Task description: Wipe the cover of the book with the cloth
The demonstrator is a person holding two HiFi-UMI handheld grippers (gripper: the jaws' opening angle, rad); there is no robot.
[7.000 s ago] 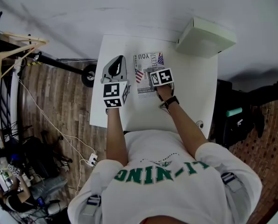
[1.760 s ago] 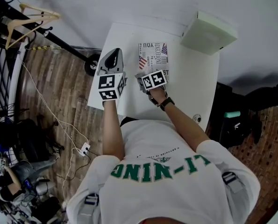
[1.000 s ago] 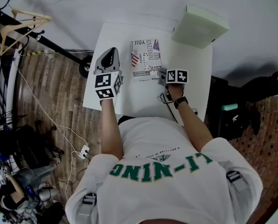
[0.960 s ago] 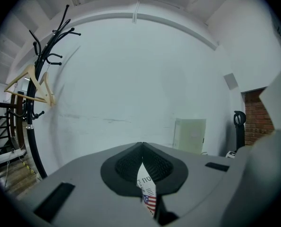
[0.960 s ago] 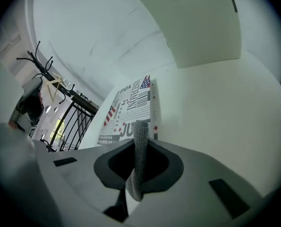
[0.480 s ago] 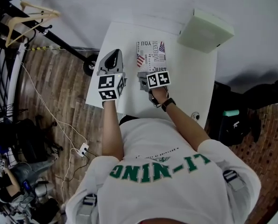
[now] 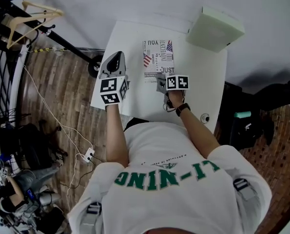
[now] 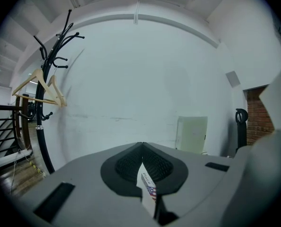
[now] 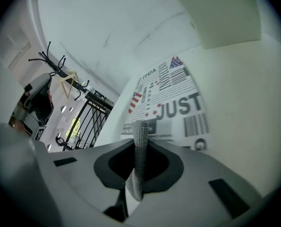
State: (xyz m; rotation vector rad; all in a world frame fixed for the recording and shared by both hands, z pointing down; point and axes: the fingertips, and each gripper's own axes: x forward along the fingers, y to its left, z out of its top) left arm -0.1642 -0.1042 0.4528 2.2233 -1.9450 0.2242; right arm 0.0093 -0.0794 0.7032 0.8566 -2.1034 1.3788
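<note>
Head view, near to far: person (image 7: 169, 179) in a white T-shirt stands at the near edge of the white table (image 7: 203, 82), one gripper per hand. Right gripper (image 9: 140, 144): jaws clamped on a strip of grey knit cloth (image 9: 139, 167), which pokes out past the tips. It sits at the near edge of the book (image 7: 158, 57), toward the right-hand corner, with the cloth end over the printed cover near the "JUST" lettering. Cloth-to-cover contact: can't confirm from these angles, it reads as touching or just above. Left gripper (image 8: 141, 144): jaws closed tip to tip, nothing gripped. The sliver of flag print in the slit behind the tips is the book showing through (head view puts this gripper over the left part of the table, beside the book and apart from it). Book lies flat with its cover up, mid-table toward the far side; the cover is black type on white with US flag patches. Beyond it, at the far right corner of the table: pale green box (image 7: 215, 27). Left of the table: wood floor (image 7: 52, 106), black coat rack (image 8: 40, 136) with a wooden hanger (image 8: 36, 91) on it. White wall (image 8: 145, 79) behind everything.
</note>
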